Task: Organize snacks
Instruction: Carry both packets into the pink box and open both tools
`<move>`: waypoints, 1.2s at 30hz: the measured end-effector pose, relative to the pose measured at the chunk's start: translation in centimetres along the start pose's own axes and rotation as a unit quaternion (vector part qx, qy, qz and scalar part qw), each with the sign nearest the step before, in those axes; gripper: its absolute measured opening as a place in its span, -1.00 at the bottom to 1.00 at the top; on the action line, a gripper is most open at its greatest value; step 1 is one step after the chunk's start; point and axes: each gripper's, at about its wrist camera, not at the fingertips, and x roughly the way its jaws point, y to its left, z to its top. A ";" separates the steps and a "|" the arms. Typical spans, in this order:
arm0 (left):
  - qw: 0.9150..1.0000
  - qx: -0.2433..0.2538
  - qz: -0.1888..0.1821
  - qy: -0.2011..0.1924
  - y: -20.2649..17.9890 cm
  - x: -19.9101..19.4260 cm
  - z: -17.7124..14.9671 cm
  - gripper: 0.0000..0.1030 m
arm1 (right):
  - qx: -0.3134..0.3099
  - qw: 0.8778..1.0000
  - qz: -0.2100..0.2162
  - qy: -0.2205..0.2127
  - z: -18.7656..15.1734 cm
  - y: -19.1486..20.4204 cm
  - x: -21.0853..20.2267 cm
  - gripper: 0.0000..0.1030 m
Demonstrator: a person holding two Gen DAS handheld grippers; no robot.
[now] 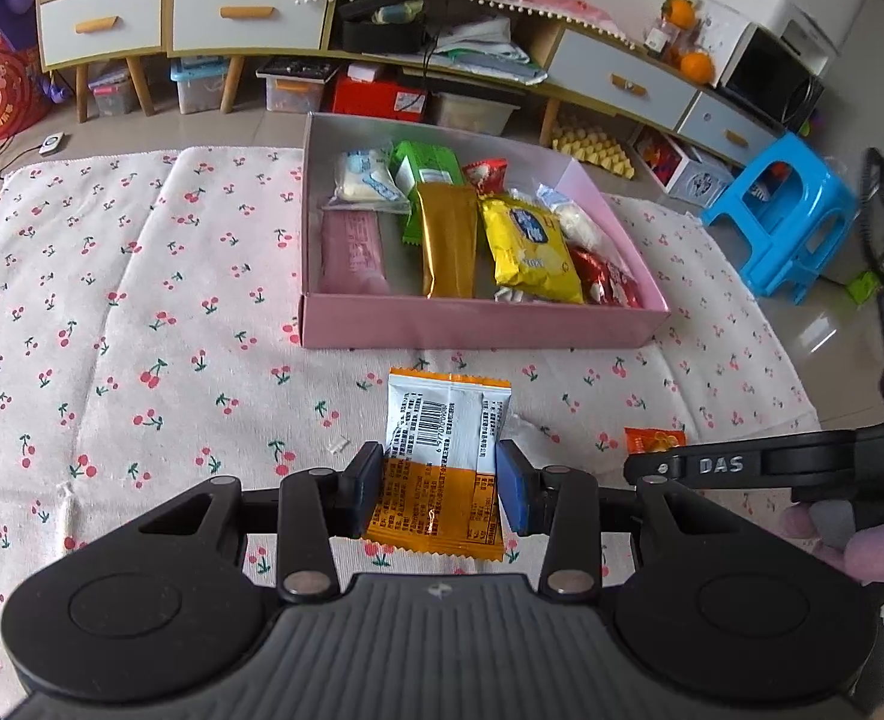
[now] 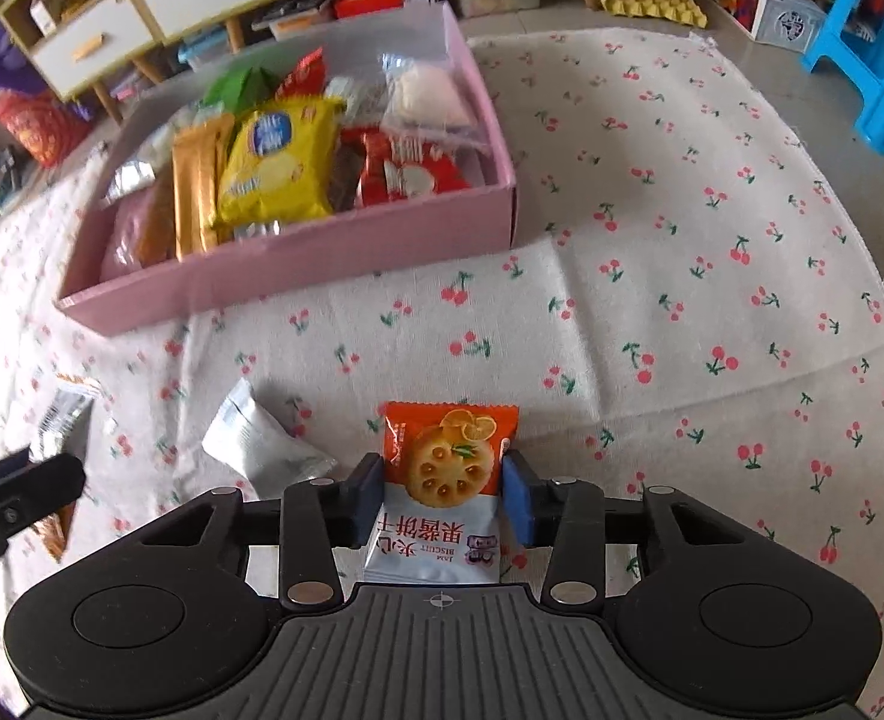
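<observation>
My left gripper (image 1: 440,483) is shut on an orange-and-white biscuit packet (image 1: 445,438), barcode side up, held above the cherry-print cloth in front of the pink box (image 1: 478,327). The box holds several snacks, among them a yellow packet (image 1: 529,249) and a gold bar (image 1: 446,237). My right gripper (image 2: 442,495) is shut on an orange jam biscuit packet (image 2: 445,468), picture side up. The pink box (image 2: 297,264) lies ahead to its left. A white packet (image 2: 261,441) lies on the cloth left of the right gripper.
The cherry-print cloth (image 1: 141,276) covers the floor. A blue plastic stool (image 1: 784,210) stands at the right. Low cabinets with drawers (image 1: 249,18) and storage bins line the back. The other gripper's arm (image 1: 760,465) reaches in at the right.
</observation>
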 end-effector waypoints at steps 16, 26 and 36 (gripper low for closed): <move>0.997 -0.035 0.003 -0.073 0.6 0.5 4.6 -0.28 | 0.115 0.984 0.111 -0.082 6.0 -2.6 -3.2 -0.20; 0.993 -0.057 -0.012 -0.100 1.3 4.2 5.7 -0.28 | 0.082 0.976 0.132 -0.154 9.0 -2.5 -0.7 -0.19; 0.993 -0.072 -0.008 -0.094 2.6 5.8 5.8 -0.27 | 0.108 0.967 0.162 -0.164 9.7 -3.4 1.4 -0.17</move>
